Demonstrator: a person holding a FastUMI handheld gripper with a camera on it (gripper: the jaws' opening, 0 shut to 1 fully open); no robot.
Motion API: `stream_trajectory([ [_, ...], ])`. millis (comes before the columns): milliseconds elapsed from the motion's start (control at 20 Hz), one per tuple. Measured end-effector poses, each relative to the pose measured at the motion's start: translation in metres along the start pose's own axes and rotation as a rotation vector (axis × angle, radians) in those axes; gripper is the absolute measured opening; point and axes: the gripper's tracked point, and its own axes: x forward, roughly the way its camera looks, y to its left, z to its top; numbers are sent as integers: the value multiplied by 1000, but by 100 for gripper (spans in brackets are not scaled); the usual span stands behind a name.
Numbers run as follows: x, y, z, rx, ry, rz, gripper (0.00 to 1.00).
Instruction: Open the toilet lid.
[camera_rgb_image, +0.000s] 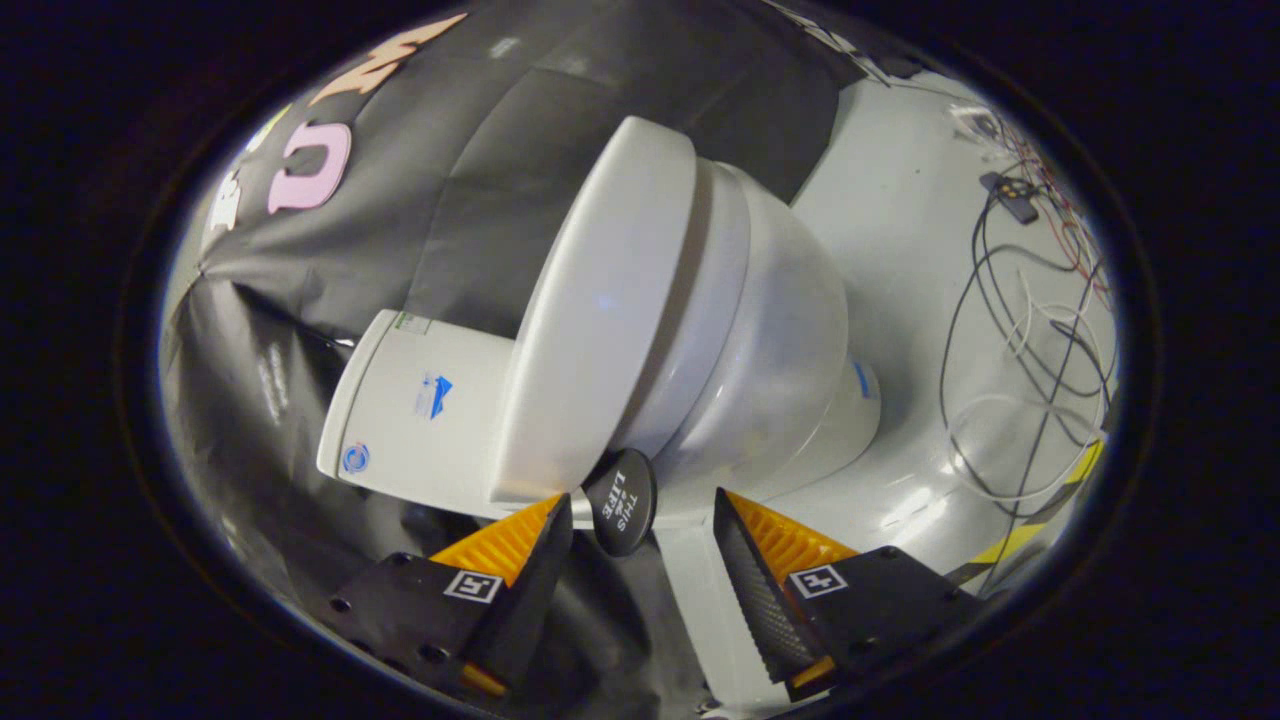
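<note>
You have not opened anything yet: the toilet lid (600, 300) lies flat down on the seat (715, 310), its whole rim following the seat's rim with no gap that I can make out, so the entire lift is left to do. Your gripper (640, 530) has its fingers spread apart with nothing pressed between them, and the round black knob (622, 500) fixed at the lid's edge sits just ahead of them, in the gap and closer to the left finger; whether that finger touches it I cannot tell. That knob looks to me like the handle meant for raising the lid, so I judge you are at the approach, with closing on the knob and swinging the lid up toward the tank (420, 410) both ahead of you. As for what holds what, the bowl (770, 370) is covered by the closed lid, so its inside is hidden and I cannot say what it contains; the tank is closed as well. The toilet stands on a pale glossy floor (900, 230), with a tangle of loose cables (1020, 330) lying well apart from it on the far side of the bowl
</note>
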Motion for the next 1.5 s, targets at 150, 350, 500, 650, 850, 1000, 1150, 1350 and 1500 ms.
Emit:
stream_trajectory([
  [150, 7, -3, -6, 82, 0, 12, 89],
  [350, 10, 2, -5, 131, -4, 17, 78],
  [500, 2, 4, -5, 172, -4, 31, 74],
  [650, -15, -1, 18, 232, -78, 32, 64],
  [850, -19, -5, 29, 268, -106, 52, 60],
  [1000, -8, 2, 25, 283, -69, 88, 48],
  [1150, -12, 9, 29, 340, -68, 125, 24],
  [1350, -10, 11, 32, 394, -105, 67, 1],
  [1500, -17, 19, 33, 377, -136, 6, 1],
])
